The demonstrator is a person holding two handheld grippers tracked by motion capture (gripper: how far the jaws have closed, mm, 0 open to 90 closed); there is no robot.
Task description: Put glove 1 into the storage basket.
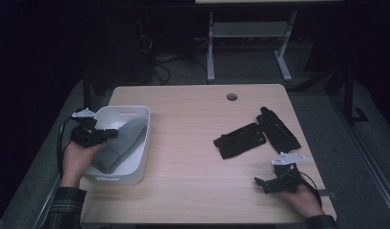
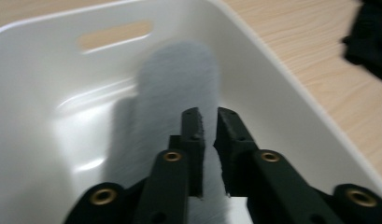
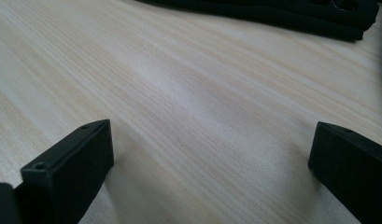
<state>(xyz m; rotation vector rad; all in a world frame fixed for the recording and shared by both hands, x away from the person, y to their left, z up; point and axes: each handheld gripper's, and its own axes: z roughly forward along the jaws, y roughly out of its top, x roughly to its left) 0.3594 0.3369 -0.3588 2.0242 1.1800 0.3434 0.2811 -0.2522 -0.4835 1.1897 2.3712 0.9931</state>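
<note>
Resting in a white bin (image 1: 138, 143) at the table's (image 1: 192, 143) left side is a grey hat (image 1: 118, 145), laid lengthwise with one end up against the bin's far wall. The left gripper (image 1: 111, 134) reaches in over the bin's left rim, held by the person's left hand (image 1: 78, 160). In the left gripper view its jaws stand almost together, a narrow slit between them, with the hat (image 2: 179, 93) directly beneath and running on beyond the tips; whether they pinch the fabric or merely sit above it I cannot tell. The bin's (image 2: 48, 93) handle slot shows in the far wall.

On the right, the right gripper (image 1: 260, 183) lies low over the table near the front edge, in the right hand (image 1: 302, 198), a grey three-cornered plate on top. In the right gripper view its jaws are spread wide, with bare wood (image 3: 202, 116) between them and nothing gripped.

Two black gloves lie right of the table's centre, touching at one end: one glove (image 1: 239, 140) angled across, the other glove (image 1: 277, 130) just beside it, pointing away. A round hole (image 1: 231, 97) sits near the table's far edge.
</note>
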